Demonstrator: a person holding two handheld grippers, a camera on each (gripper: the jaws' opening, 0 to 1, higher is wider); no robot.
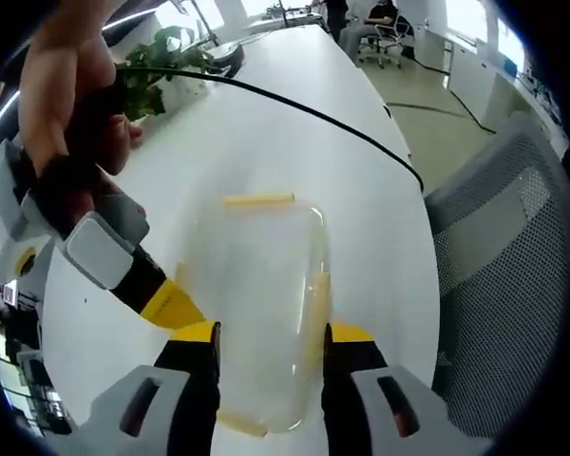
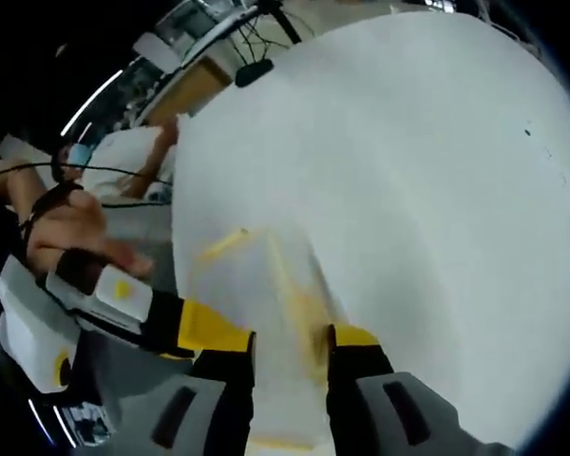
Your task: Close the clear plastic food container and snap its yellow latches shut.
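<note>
Clear plastic food container [image 1: 261, 304] is lying on the white table [image 1: 294, 123] in the left gripper view, blurred, its lid looking down on the body. One yellow latch [image 1: 257, 200] is showing at the far short edge, another yellow latch [image 1: 315, 306] along the right side, and a third at the near end between the jaws. The left gripper [image 1: 271, 344] is standing with its black jaws parted on either side of the container's near end; whether the pads are touching the plastic cannot be told. From the left of this view the other gripper [image 1: 161, 296] is reaching in, held by a person's hand [image 1: 71, 90], its yellow tip just beside the container's left edge. A black cable [image 1: 304, 112] is running across the table, a green plant [image 1: 161, 71] is sitting at the far left, and a grey mesh chair [image 1: 508, 275] is standing at the right.

In the right gripper view the container [image 2: 266, 304] is lying blurred on the table [image 2: 408, 171] near its edge. The right gripper [image 2: 290, 361] is holding its jaws parted around the container's near side; contact cannot be told. The other gripper [image 2: 185, 328] is coming in from the left with a hand [image 2: 66, 233] on it, its yellow tip near the container.
</note>
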